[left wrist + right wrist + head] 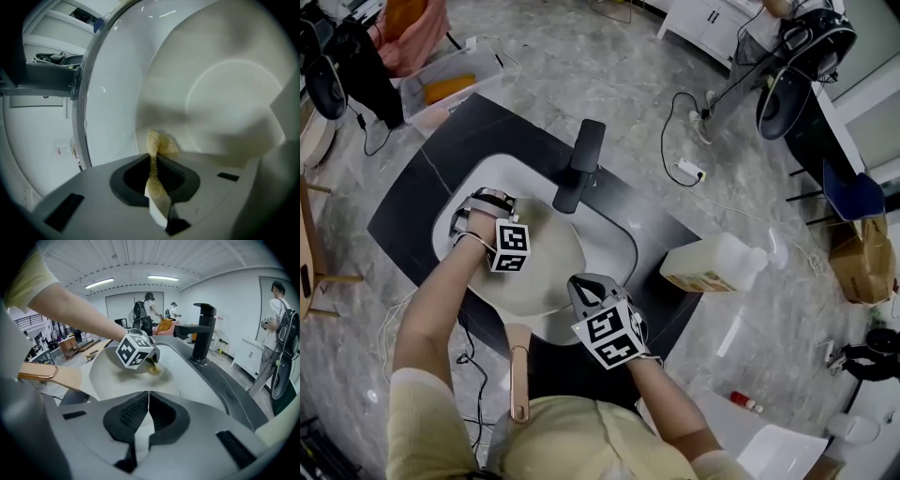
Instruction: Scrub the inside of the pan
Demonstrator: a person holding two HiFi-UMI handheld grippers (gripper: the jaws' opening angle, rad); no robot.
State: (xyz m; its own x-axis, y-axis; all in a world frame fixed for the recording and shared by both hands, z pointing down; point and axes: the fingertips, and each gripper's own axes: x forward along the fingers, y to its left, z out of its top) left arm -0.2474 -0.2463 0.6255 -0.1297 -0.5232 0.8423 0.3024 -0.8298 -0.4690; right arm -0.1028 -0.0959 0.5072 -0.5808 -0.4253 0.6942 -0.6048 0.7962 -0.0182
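Nearest me, the pan's wooden handle [518, 370] points back at my body. That is where I would take hold: dry, grippy wood, not the smooth rim. My right gripper [148, 398] sits just beyond it, over the near rim, with its jaws pressed together and nothing between them.

The pan [546, 272] lies in the white sink [621, 236]. I judge it stiff and fairly heavy, with a slick pale lining, so it may skate on the basin under a hard push if nothing steadies it.

Farther in, my left gripper [154, 158] is down inside the pan on its left side, pinching a yellow sponge scrap [160, 143]. The scrap is soft, squashed thin in the jaws. Its free tuft reaches the curved inner wall. Beyond stands the black faucet [581, 161].
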